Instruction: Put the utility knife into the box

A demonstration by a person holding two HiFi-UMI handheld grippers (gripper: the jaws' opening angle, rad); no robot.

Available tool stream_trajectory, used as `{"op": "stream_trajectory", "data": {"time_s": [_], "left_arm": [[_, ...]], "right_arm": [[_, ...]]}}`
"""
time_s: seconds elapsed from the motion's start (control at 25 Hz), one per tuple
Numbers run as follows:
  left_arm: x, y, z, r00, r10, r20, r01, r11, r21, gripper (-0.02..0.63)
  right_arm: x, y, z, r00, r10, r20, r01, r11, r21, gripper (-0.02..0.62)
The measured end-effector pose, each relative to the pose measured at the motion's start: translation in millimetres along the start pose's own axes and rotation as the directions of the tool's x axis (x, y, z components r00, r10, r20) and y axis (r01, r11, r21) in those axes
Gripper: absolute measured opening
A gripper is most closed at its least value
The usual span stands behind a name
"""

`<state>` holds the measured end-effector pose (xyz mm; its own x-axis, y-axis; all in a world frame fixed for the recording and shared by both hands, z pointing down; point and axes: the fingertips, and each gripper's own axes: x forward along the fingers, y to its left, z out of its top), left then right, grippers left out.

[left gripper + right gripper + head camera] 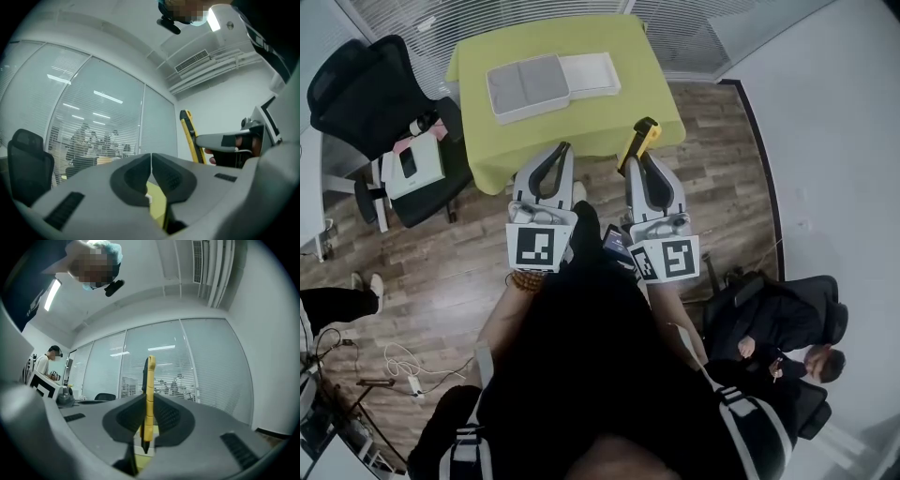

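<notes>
Overhead, the head view shows the person holding both tools up in front of the body, just short of a table (581,131) draped in green cloth. The left gripper (563,150) has its jaws pressed together with nothing in them, while the right gripper (639,161) pinches the yellow utility knife (641,137), whose free end sticks out past the jaw tips toward the table's near edge. The box (528,87) lies open on the far part of the cloth, a grey half and a white half side by side, apart from the knife. A black office chair (370,94) stands left of the table, and a seated person (787,328) is at the lower right. Next, the left gripper view shows that tool (151,161) with its two dark pads meeting along a thin seam and holding nothing; a strip of the green cloth shows below them, and off to the right the knife (188,133) rises tilted beside the other tool (220,140). Lastly, the right gripper view shows its jaws (149,399) clamped on the knife (149,376), which stands nearly upright between the pads, its yellow body rising above them and a dark end hanging below.
</notes>
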<state>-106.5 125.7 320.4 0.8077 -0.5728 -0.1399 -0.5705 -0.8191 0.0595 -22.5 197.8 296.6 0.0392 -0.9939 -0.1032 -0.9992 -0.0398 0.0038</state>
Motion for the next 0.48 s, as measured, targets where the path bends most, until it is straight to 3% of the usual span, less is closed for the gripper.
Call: {"op": "stream_trajectory", "data": {"time_s": [0.48], "left_arm": [[33.2,28.4,-2.6,1.000,0.001,0.001,-0.001,1.000,-0.008,0.018]], "right_arm": [[45.5,-15.8,0.6,1.000,-0.008,0.001,0.008,1.000,-0.010,0.044]]}}
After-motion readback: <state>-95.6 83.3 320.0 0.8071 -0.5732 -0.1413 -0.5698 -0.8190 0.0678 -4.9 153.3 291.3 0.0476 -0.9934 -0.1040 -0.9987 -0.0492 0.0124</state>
